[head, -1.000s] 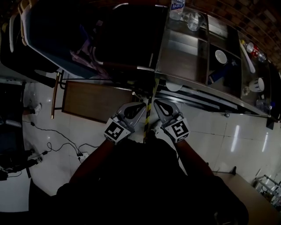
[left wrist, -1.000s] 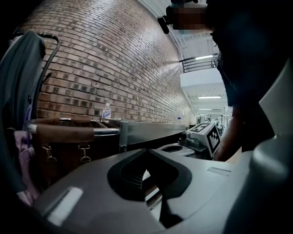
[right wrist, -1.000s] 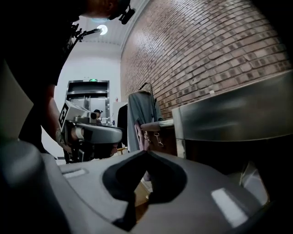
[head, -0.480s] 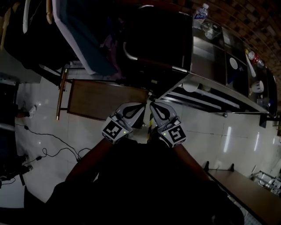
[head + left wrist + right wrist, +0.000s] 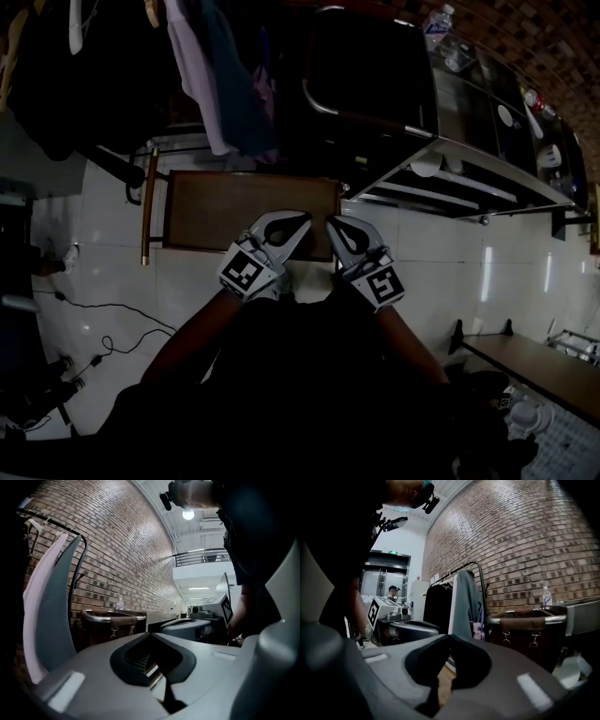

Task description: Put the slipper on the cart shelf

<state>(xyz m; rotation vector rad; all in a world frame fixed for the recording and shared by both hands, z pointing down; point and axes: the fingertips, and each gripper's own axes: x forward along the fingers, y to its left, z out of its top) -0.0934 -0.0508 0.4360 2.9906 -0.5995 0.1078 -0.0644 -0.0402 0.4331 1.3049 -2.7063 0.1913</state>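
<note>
I hold both tongs side by side in front of me, pointing about level. The left tongs [image 5: 302, 219] are closed, with the tips meeting and nothing between them, as the left gripper view [image 5: 150, 634] shows. The right tongs [image 5: 330, 224] are closed and empty too, with the tips pressed together in the right gripper view [image 5: 451, 635].

In the head view both tips lie over the near edge of a brown wooden board [image 5: 234, 202], the right one close to its near right corner. The board sits low on the white tiled floor [image 5: 441, 253]. I cannot tell where the slipper is, since the head view is dim and neither pair of tongs holds it.

Beyond the board's far edge, hanging clothes [image 5: 211, 75] drop from a rack. They show as a grey and pale garment [image 5: 49, 616] in the left gripper view and as a grey one [image 5: 464, 599] in the right gripper view. Just beside them stands a dark hamper [image 5: 366, 66] with a metal rim and brown trim [image 5: 525, 619].

To its right runs a steel counter [image 5: 467, 108], with a water bottle [image 5: 437, 24] at its far end. A brick wall [image 5: 525, 536] rises behind all of this. Cables [image 5: 103, 314] trail over the floor at the left.
</note>
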